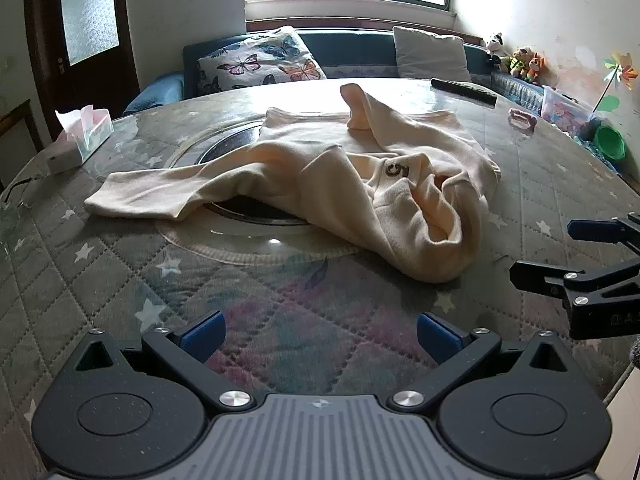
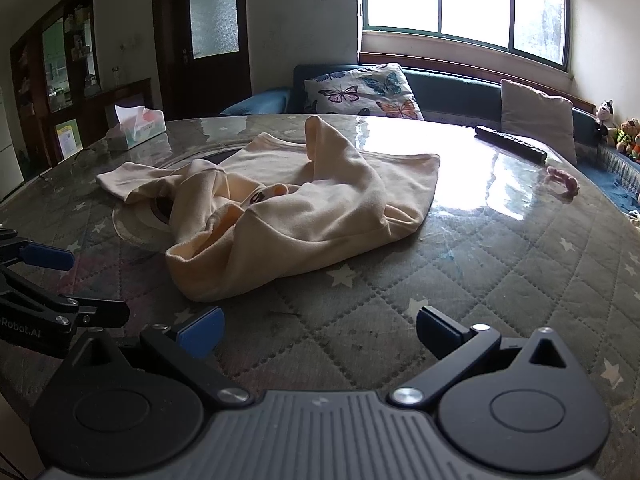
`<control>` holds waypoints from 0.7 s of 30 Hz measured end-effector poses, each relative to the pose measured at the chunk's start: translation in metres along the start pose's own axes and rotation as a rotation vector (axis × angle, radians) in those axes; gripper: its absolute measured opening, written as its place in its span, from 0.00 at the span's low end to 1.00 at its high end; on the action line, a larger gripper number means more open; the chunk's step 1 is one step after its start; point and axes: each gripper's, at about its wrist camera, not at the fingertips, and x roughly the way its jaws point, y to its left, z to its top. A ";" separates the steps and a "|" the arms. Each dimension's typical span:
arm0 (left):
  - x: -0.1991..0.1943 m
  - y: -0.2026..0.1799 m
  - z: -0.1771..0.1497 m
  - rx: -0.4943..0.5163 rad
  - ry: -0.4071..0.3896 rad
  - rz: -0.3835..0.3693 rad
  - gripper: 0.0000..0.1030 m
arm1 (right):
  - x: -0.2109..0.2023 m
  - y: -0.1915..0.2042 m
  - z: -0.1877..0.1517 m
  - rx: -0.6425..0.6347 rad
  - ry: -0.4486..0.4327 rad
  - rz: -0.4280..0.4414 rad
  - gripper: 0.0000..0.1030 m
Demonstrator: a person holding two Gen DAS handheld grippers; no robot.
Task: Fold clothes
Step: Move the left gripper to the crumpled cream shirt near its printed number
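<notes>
A cream long-sleeved sweatshirt [image 1: 320, 172] lies crumpled in the middle of the round table, one sleeve stretched out to the left, the other sticking up at the back. It also shows in the right wrist view [image 2: 288, 208]. My left gripper [image 1: 320, 334] is open and empty, above the table a little short of the garment's near edge. My right gripper [image 2: 318, 332] is open and empty, near the garment's bunched front corner. Each gripper shows in the other's view: the right one [image 1: 556, 256] at the right edge, the left one [image 2: 92, 284] at the left edge.
The table has a quilted star-pattern cover [image 1: 120, 280] under glass, with a round inset [image 1: 256, 236] beneath the garment. A tissue box [image 1: 82, 136] stands far left, a remote control [image 1: 464, 90] and a pink item [image 1: 522, 119] far right. A sofa with cushions [image 1: 260, 60] is behind.
</notes>
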 end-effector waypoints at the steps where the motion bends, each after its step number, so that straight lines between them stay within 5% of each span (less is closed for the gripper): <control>1: 0.000 0.000 0.001 0.001 -0.001 0.001 1.00 | 0.001 0.000 0.000 0.000 0.001 -0.001 1.00; 9: -0.003 0.002 0.015 0.019 -0.033 0.000 0.99 | 0.005 -0.002 0.008 -0.001 -0.003 0.001 1.00; 21: -0.004 -0.016 0.056 0.125 -0.114 -0.083 0.70 | 0.015 -0.010 0.031 -0.024 -0.021 -0.009 0.99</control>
